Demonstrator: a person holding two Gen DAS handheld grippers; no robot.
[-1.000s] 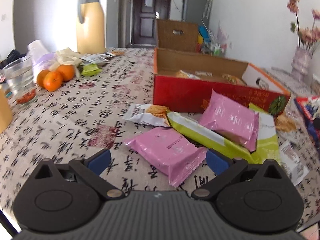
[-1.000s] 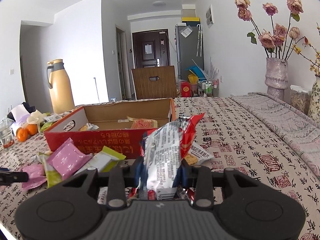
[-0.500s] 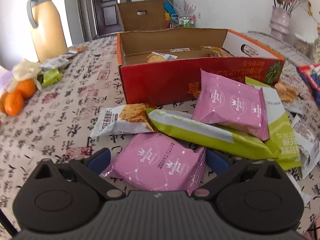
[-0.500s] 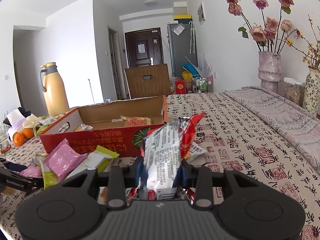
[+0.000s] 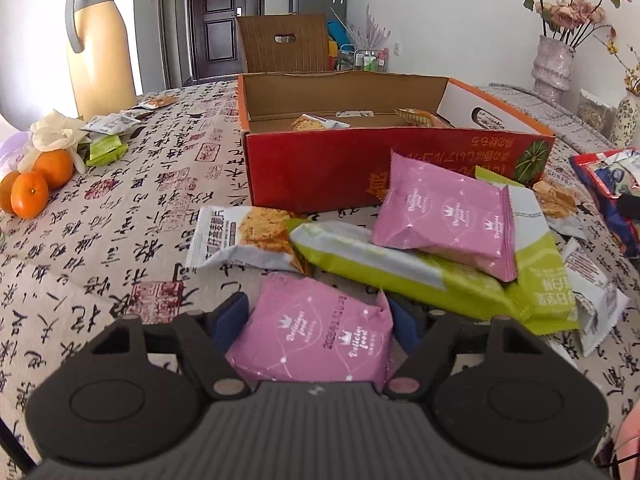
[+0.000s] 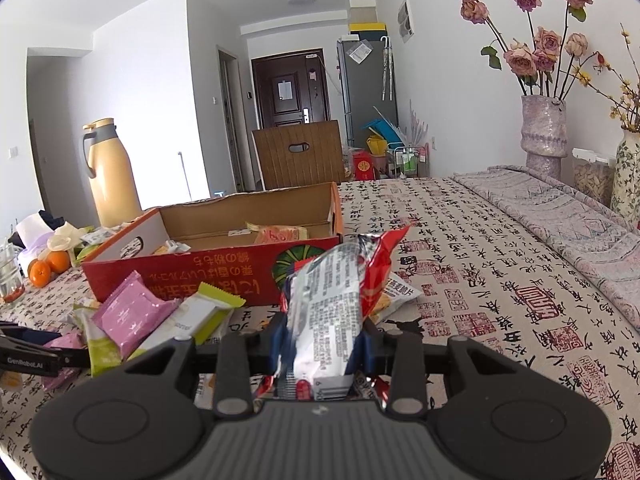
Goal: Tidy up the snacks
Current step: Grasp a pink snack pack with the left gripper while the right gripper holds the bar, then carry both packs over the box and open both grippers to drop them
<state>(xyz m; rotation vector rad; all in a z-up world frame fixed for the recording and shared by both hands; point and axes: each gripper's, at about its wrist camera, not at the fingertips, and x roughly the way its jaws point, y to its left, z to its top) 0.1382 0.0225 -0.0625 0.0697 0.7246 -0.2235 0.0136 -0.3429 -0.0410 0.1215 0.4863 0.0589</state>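
Observation:
A pink snack packet (image 5: 316,336) lies on the patterned tablecloth between the blue pads of my left gripper (image 5: 318,316). Its jaws are closing, and the pads press on the packet's sides, crumpling its right edge. Just beyond lie a white cracker packet (image 5: 240,240), a long green packet (image 5: 400,272) and a second pink packet (image 5: 444,216) resting on it. Behind them stands the open red cardboard box (image 5: 320,168) with a few snacks inside. My right gripper (image 6: 326,340) is shut on a red and silver snack bag (image 6: 332,300), held upright in front of the box (image 6: 200,276).
Oranges (image 5: 36,184), small packets and a yellow thermos jug (image 5: 100,48) sit at the table's far left. A glass (image 6: 8,276) stands at the left edge. Flower vases (image 6: 544,128) line the right wall. A wooden chair back (image 6: 300,160) rises behind the table.
My left gripper moved forward over the near pink packet, then narrowed its jaws onto it. The right gripper kept still with its bag.

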